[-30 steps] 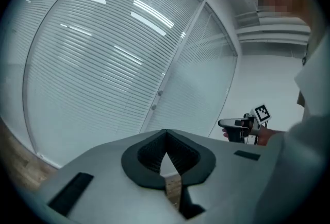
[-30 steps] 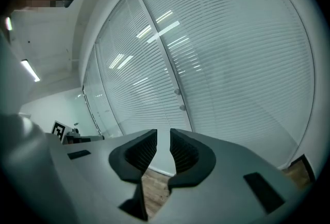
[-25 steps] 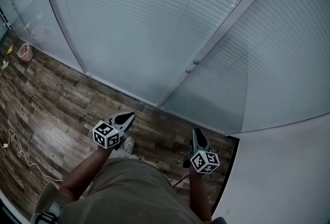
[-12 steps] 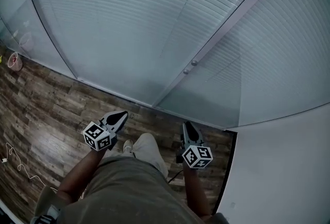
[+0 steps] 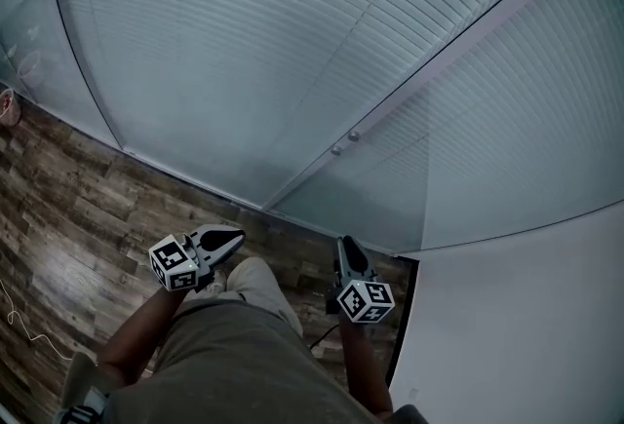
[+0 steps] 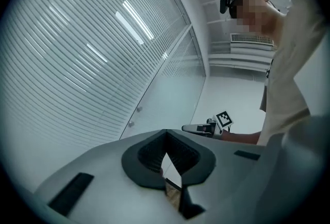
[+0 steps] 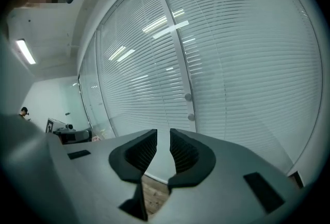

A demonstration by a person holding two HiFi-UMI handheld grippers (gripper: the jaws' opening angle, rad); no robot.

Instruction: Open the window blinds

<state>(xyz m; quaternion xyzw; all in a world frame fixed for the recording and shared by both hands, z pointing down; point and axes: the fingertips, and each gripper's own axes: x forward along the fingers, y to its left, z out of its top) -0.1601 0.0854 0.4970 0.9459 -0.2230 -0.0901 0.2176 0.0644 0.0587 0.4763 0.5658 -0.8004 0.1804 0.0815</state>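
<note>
L tongs (image 5: 232, 238) & R tongs (image 5: 346, 245) are hanging closed, empty; blinds (image 5: 244, 42) prob. light, flimsy slats, with frame knobs (image 5: 353, 134) looking the best hold.

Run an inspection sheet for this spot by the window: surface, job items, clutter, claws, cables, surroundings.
Surface: wood-plank floor, bare where the person stands.
Job's things: window blinds, slats lowered across the glass panels; two round knobs on the frame between the panels.
Clutter: small pinkish container on the floor at the far left, partly cut off.
Grippers: left claw shut, nothing in it; right claw shut, nothing in it; both short of the glass.
Cables: thin white cord loose on the floor, lower left.
Surroundings: plain white wall on the right; ceiling lights reflect in the glass.
</note>
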